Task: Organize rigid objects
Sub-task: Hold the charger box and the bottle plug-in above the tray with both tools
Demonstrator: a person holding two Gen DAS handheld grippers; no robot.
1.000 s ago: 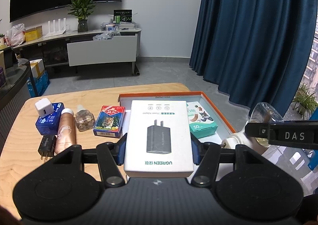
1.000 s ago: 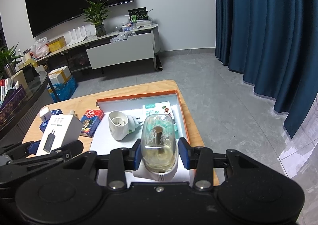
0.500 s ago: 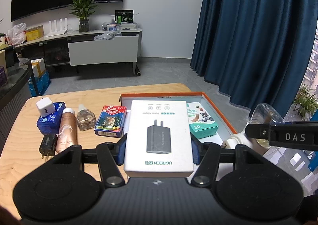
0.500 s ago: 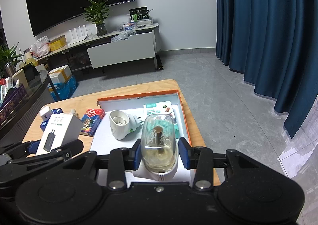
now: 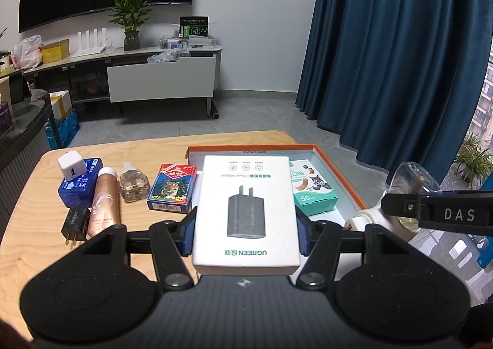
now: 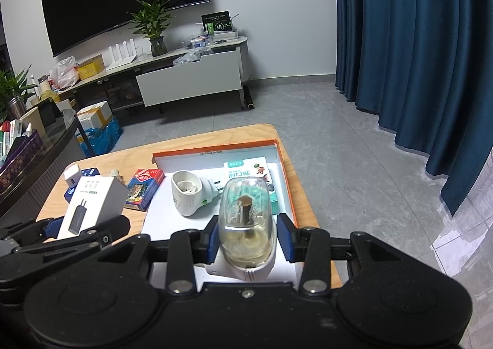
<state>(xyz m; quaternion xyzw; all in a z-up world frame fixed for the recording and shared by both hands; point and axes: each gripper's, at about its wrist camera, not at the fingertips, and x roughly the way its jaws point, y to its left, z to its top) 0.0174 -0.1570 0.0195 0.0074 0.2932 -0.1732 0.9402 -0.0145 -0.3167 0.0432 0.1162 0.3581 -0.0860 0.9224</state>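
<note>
Gripping a white charger box (image 5: 246, 210), left gripper (image 5: 246, 230) hangs near the orange tray (image 5: 339, 176); right gripper (image 6: 246, 238) clamps a clear-topped plug-in vaporizer (image 6: 245, 222) above it.

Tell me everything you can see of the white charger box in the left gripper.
The white charger box is a flat rectangular carton, cardboard by its look, printed with a dark plug adapter, three small icons and green "UGREEN" lettering that reads upside down from the left wrist camera. It looks closed and undamaged. The left gripper holds it by its long sides, blue-padded fingers pressing either edge, printed face up, tilted, above the near left part of the orange-rimmed tray. Nothing else visibly touches it.
</note>
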